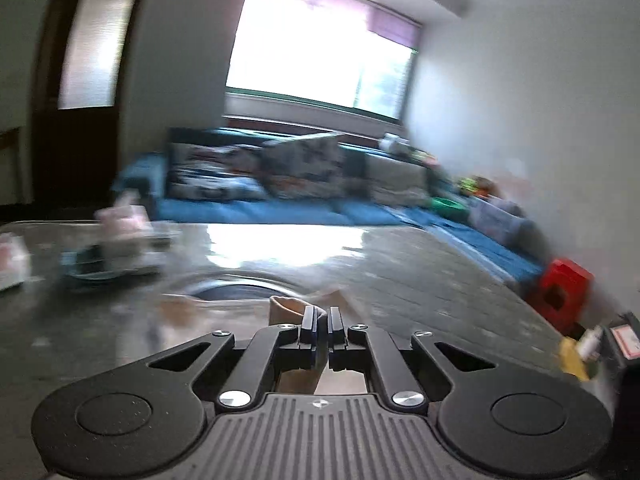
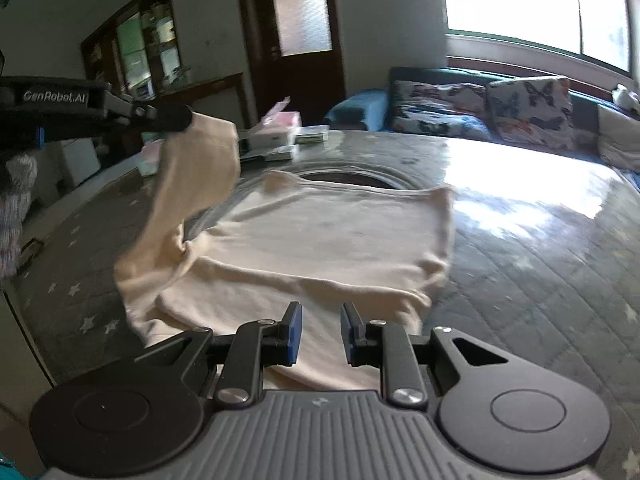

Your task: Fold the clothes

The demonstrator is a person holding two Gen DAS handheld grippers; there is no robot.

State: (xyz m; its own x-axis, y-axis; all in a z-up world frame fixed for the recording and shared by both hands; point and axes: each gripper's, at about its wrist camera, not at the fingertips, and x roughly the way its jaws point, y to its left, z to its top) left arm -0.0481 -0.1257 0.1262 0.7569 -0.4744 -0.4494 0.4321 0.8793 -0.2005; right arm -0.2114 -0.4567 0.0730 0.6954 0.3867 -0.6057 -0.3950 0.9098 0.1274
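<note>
The left claw (image 2: 188,118), clamped on a sleeve, lifts it clear of the cream knitted garment (image 2: 320,236) spread on the glossy grey table (image 2: 540,240), likely to fold it inward. The right claw (image 2: 318,334) hovers parted and empty over the near hem.

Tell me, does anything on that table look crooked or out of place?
Only the cream garment: its body lies flat on the table, but one sleeve is lifted, pinched in the left gripper. The right gripper hovers open at the near edge. Nothing spilled or damaged.
</note>
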